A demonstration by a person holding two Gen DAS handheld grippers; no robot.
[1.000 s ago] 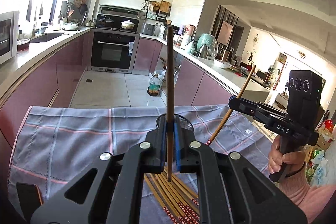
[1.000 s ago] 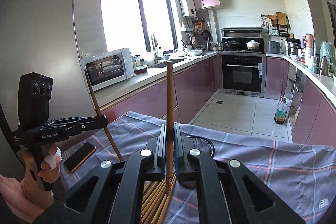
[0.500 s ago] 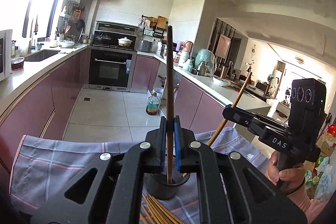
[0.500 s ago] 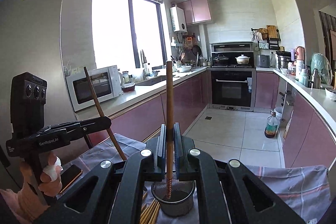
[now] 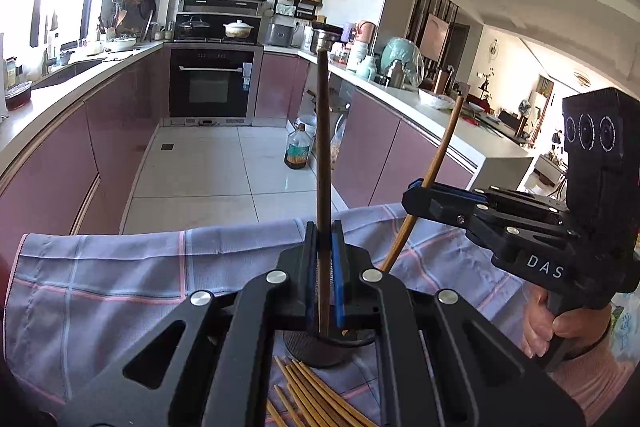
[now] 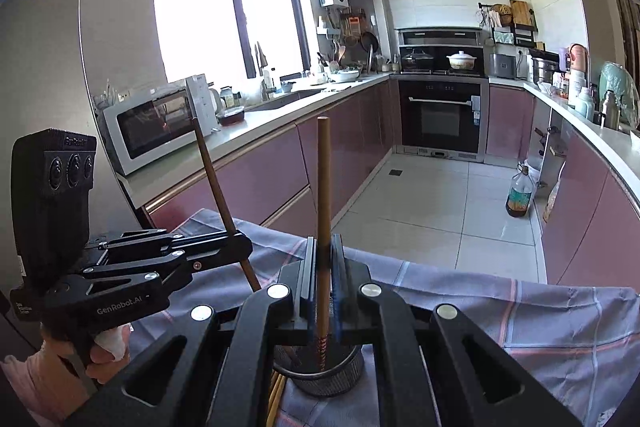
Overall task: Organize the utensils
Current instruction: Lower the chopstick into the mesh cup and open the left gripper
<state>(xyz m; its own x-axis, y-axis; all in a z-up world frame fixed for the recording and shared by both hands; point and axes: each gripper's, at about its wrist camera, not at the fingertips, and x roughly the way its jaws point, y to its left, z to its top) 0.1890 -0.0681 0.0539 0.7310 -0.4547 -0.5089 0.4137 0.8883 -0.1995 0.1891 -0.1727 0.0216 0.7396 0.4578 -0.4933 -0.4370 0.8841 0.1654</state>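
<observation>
Kitchen counter (image 5: 100,291), checked cloth: left tongs (image 5: 323,259) clamp dark chopstick (image 5: 322,147), right tongs (image 6: 322,271) clamp light chopstick (image 6: 323,187), both upright for dropping into holder cup (image 6: 320,381).

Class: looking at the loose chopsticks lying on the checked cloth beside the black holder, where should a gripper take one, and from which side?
Probably near mid-length, from above, jaws across the shaft: the loose chopsticks lie flat and packed side by side on the cloth, so the outermost one is likely easiest.
</observation>
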